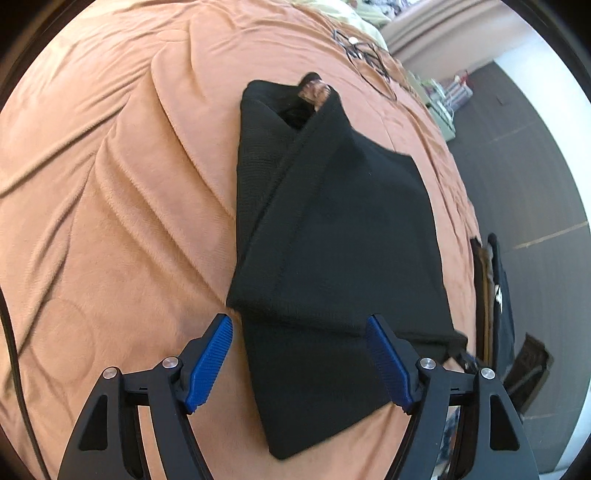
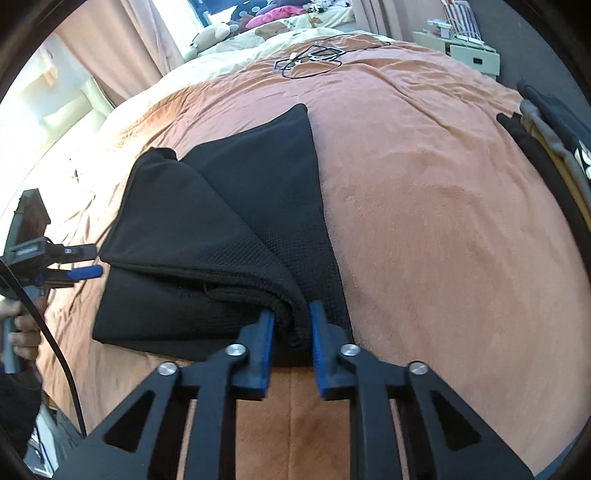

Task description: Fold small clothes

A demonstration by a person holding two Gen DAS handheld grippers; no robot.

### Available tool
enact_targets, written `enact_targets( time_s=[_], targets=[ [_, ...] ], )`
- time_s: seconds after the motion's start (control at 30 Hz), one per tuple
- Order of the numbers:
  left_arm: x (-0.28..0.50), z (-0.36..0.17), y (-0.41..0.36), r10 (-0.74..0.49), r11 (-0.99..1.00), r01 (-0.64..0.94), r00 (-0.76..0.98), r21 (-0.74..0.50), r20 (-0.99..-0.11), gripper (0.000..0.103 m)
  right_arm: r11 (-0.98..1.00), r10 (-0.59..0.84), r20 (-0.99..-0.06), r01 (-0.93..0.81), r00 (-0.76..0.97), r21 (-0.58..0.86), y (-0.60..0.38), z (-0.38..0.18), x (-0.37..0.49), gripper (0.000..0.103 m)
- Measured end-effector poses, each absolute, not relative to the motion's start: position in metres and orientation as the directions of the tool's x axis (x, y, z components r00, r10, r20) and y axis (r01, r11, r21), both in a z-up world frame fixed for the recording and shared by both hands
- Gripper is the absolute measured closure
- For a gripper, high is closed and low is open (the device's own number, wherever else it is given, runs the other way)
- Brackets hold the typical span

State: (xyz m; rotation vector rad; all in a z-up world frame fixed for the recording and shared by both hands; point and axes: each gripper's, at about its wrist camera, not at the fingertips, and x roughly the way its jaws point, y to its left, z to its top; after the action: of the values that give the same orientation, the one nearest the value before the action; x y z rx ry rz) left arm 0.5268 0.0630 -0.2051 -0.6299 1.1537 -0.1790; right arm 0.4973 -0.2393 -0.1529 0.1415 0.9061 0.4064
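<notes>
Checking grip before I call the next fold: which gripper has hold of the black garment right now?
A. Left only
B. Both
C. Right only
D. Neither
C. The right gripper has its blue pads pinched on a bunched edge of the black garment, while the left gripper has its fingers spread wide with the cloth lying loose between them.

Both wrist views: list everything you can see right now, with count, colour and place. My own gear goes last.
Garment: one, black, partly folded, mid-bed.
Blanket: one, orange-brown, covering the bed.
Cable: one tangle, black, far end of the blanket.
Bedding: cream, beyond the blanket.
Soft toys: several, pink and beige, near the curtains.
Clothes stack: dark and grey, right bed edge.
Cabinet: one, pale, on the floor.
Left claw: open, over the garment's near end.
Right claw: shut on the garment's fold.
</notes>
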Motion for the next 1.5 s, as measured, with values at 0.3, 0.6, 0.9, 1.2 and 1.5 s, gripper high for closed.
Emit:
enact_targets(
  time_s=[0.3,0.6,0.9,1.2,1.5],
  targets=[
    [0.554,-0.161,0.057,-0.421,0.838,-0.099,0.507,-0.536,-0.752,0.096,0.891,0.454,-0.703,-0.258,0.547,0.374,-0.253,-0.156,0.484,0.097],
    [0.607,-0.099,0.027,-0.462,0.845,0.031,0.547,-0.534,-0.698,0.097,0.868,0.49,-0.683,-0.226,0.542,0.443,-0.267,-0.161,0.477,0.097],
    [0.679,-0.081,-0.028,-0.484,0.858,0.128,0.525,-0.497,-0.7,0.097,0.847,0.516,-0.672,-0.202,0.531,0.491,-0.27,-0.17,0.479,0.098],
    [0.743,-0.109,-0.073,-0.469,0.874,0.132,0.484,-0.468,-0.739,0.097,0.827,0.537,-0.664,-0.169,0.52,0.536,-0.275,-0.182,0.489,0.098],
    [0.742,-0.125,-0.061,-0.436,0.88,0.064,0.503,-0.471,-0.746,0.033,0.822,0.538,-0.663,-0.151,0.521,0.549,-0.273,-0.185,0.493,0.097]
  ],
)
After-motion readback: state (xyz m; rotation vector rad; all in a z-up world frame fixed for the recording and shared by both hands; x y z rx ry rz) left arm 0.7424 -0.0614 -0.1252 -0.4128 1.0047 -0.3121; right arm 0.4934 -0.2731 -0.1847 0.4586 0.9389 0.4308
